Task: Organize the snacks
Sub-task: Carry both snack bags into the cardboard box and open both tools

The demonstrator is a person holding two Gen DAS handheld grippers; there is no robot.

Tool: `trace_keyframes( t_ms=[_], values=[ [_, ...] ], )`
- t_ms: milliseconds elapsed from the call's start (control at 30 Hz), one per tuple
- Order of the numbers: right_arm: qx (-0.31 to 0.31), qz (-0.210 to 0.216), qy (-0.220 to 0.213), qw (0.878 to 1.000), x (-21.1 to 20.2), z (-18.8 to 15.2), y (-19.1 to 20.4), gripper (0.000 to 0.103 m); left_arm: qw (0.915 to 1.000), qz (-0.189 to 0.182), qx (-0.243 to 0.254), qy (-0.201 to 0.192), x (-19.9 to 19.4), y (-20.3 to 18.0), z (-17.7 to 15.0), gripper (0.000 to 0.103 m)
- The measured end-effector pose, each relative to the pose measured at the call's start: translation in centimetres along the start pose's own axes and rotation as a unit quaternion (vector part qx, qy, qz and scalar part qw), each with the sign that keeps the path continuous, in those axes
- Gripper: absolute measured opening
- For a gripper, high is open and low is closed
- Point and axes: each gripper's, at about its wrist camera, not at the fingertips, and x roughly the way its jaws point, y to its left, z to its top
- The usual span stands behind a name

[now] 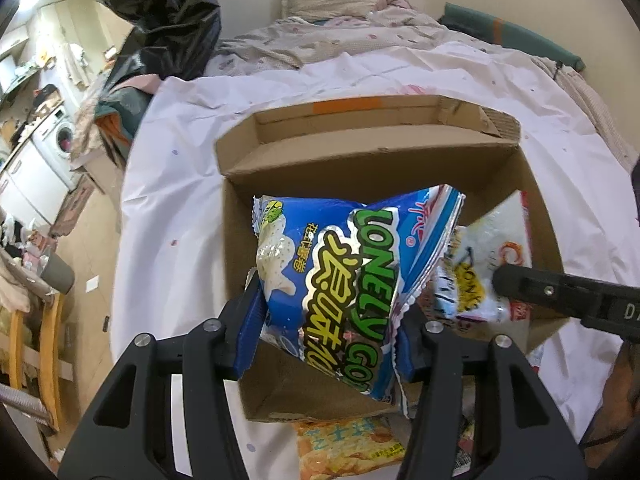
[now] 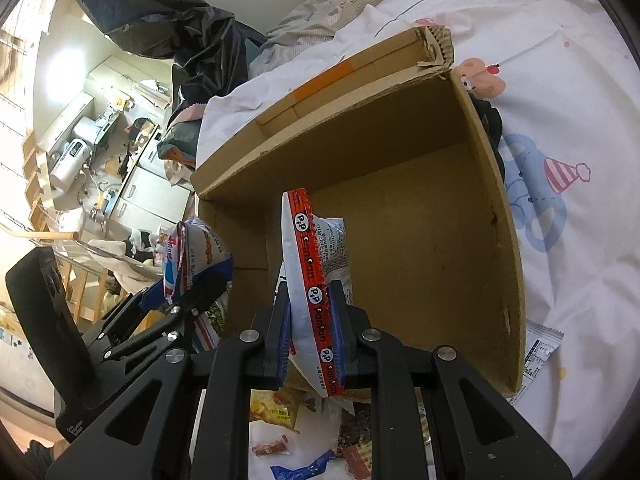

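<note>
Snacks: both tongs are angling down over the open cardboard box [image 1: 360,160] on the bed. Left tongs [image 1: 328,320] are clamping a puffy blue "Lonely God" bag [image 1: 340,272], jaws partway apart, pads pressing its lower sides; bag is tilting over the box's near-left corner. Right tongs [image 2: 310,328] are pinching a white bag with a red "Pan Pan" seam [image 2: 308,280] edge-on, jaws nearly together, bag standing upright over the box's near wall. Loose packets [image 2: 280,404] are lying on the white sheet [image 2: 560,240] just in front of the box.
</note>
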Motion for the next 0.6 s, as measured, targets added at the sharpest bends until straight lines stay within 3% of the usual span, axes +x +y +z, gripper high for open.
trace_keyframes(
  t_ms=[300,467,533,600],
  values=[
    [0.003,-0.003,0.007,1.000,0.48,0.12,-0.08,0.021,0.9998,0.003,0.019,-0.001,0.03,-1.09,-0.33,0.055],
    [-0.013,-0.012,0.000,1.000,0.44,0.46,0.71,0.022,0.9998,0.000,0.020,-0.003,-0.20,-1.02,-0.36,0.082],
    [-0.020,-0.023,-0.003,1.000,0.43,0.46,0.69,0.026,0.9998,-0.015,0.008,-0.010,-0.59,-0.69,-0.34,0.091],
    [-0.025,-0.040,-0.007,0.999,0.36,0.56,0.63,0.030,0.9997,-0.021,-0.002,-0.013,-0.81,-0.41,-0.29,0.092]
  ],
)
